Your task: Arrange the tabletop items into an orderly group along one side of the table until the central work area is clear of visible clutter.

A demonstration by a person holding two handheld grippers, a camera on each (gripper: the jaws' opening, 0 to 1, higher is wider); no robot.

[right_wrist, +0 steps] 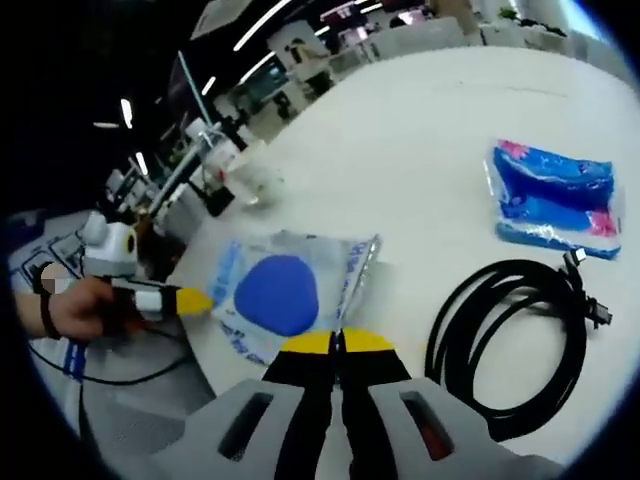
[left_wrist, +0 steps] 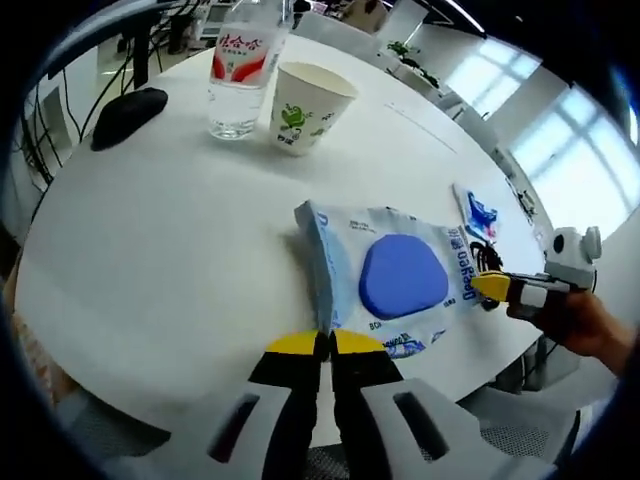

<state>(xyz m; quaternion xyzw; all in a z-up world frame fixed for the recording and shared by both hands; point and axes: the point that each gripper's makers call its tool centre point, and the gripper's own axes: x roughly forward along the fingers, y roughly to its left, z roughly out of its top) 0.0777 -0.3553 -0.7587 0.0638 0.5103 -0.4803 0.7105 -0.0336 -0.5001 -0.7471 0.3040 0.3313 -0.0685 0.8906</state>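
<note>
A pale blue wet-wipes pack (left_wrist: 395, 275) with a round blue lid lies near the edge of the white table (left_wrist: 170, 240). My left gripper (left_wrist: 322, 345) is shut on its crimped end, which curls upward. My right gripper (left_wrist: 490, 288), held by a hand, enters from the right and pinches the opposite end. In the right gripper view the same pack (right_wrist: 280, 295) stretches between my right gripper (right_wrist: 338, 345), shut on its seam, and my left gripper (right_wrist: 195, 300) at the far end.
A water bottle (left_wrist: 240, 60), a paper cup (left_wrist: 305, 105) and a black mouse (left_wrist: 130, 110) stand at the far side. A coiled black cable (right_wrist: 515, 340) and a blue tissue packet (right_wrist: 555, 200) lie to the right of the pack.
</note>
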